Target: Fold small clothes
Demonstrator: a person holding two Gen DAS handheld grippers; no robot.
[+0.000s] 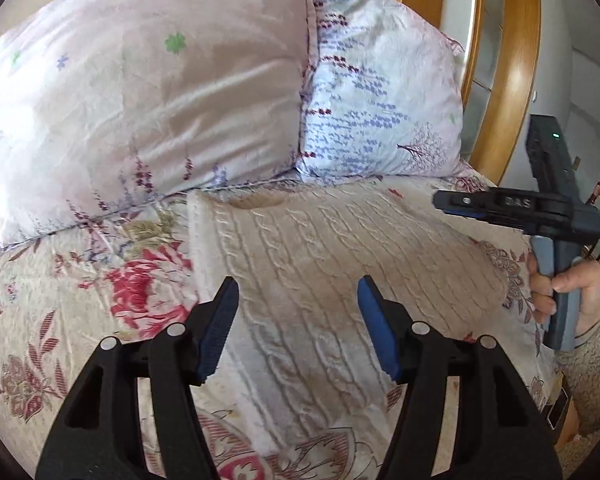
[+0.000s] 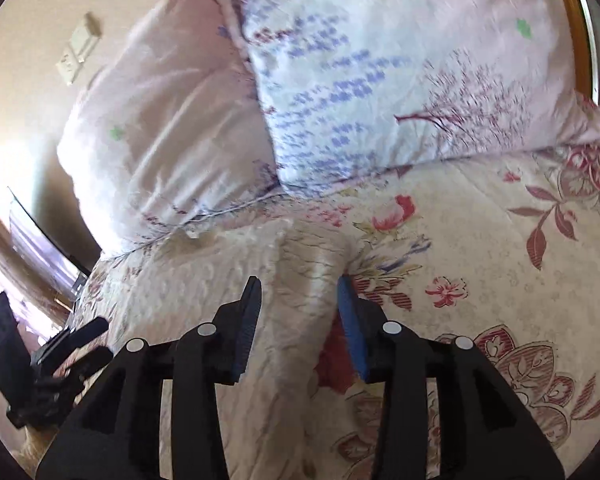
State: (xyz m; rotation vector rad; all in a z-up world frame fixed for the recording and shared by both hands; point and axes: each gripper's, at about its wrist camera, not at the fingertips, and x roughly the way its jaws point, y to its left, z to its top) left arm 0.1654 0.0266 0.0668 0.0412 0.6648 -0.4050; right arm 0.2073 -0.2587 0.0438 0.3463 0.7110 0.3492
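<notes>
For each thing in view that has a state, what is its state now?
Sweater: lying flat on the bedspread, folded into a long shape, not gripped.
Left tongs: open, above the sweater.
Right tongs: open, at the sweater's edge.
Pillows: propped side by side at the head of the bed.
Bedspread: spread out, slightly wrinkled.

daylit | left-edge glare, right wrist | motion blur | fisheye warp
</notes>
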